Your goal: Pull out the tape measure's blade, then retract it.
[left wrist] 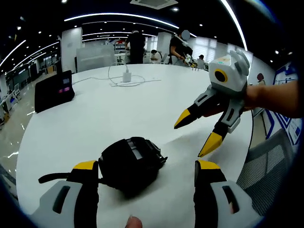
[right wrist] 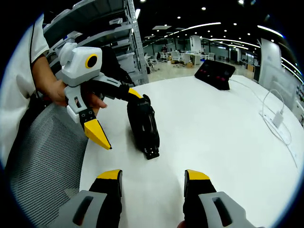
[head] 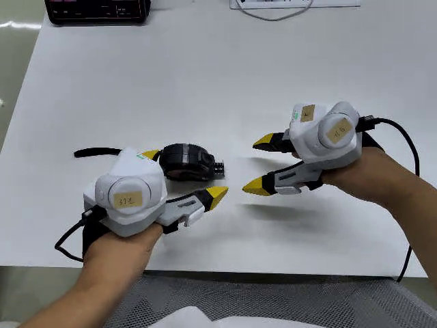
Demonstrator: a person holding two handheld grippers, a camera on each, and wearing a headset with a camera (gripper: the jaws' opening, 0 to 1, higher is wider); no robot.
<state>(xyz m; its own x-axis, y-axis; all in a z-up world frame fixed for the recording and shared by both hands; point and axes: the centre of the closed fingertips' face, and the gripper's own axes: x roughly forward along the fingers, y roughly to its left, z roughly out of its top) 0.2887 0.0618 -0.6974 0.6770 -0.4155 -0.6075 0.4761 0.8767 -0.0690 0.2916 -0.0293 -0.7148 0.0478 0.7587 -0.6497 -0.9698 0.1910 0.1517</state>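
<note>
Tape measure (head: pixel 186 161): lies on white worktop (head: pixel 205 82).
Left gripper (head: pixel 184 174): my jaws spread around it.
Right gripper (head: pixel 251 166): spread, apart from it.

My left gripper (head: pixel 184 174) and right gripper (head: pixel 258 164) are showing smooth white plastic, yellow-tipped; the tape measure (head: pixel 186 161) is looking matt black, lying on the smooth white table (head: pixel 205 82).
</note>
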